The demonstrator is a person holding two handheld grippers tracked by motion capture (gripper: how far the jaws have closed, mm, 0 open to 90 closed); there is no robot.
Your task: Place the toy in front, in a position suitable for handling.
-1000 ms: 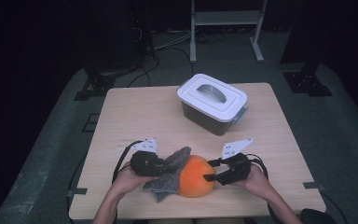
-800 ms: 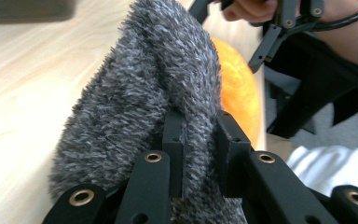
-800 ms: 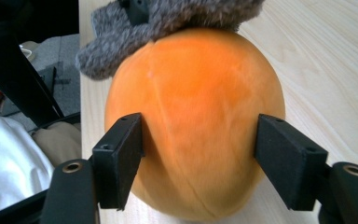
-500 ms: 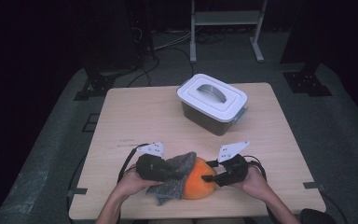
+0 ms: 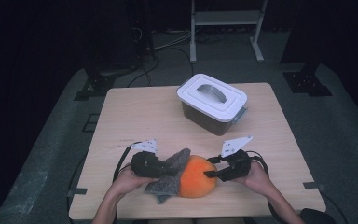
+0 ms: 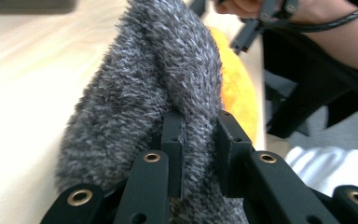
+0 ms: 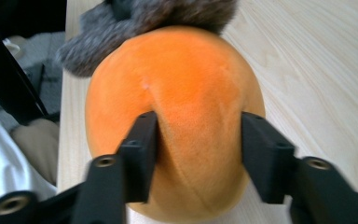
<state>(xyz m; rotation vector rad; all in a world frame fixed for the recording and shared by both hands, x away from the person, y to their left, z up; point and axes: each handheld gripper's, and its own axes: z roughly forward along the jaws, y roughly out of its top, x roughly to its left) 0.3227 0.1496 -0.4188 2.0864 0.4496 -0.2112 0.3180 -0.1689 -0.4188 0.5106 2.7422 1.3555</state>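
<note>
An orange plush ball (image 5: 196, 181) lies near the table's front edge, with a grey fuzzy cloth (image 5: 167, 185) draped on its left side. My left gripper (image 5: 175, 171) is shut on a fold of that grey fuzzy cloth (image 6: 158, 84), pads pinching it (image 6: 200, 126); the orange ball (image 6: 235, 88) shows behind it. My right gripper (image 5: 208, 174) holds the ball from the right. Its jaws have just been opening, but both still press into the orange ball (image 7: 182, 88) on either side (image 7: 198, 135). The grey cloth (image 7: 158, 18) lies over the ball's far end.
A white-lidded plastic box (image 5: 212, 100) with a handle stands at the back right of the wooden table (image 5: 135, 112). A person's forearms come in from the front edge. The floor beyond holds cables and a metal stand (image 5: 226, 18).
</note>
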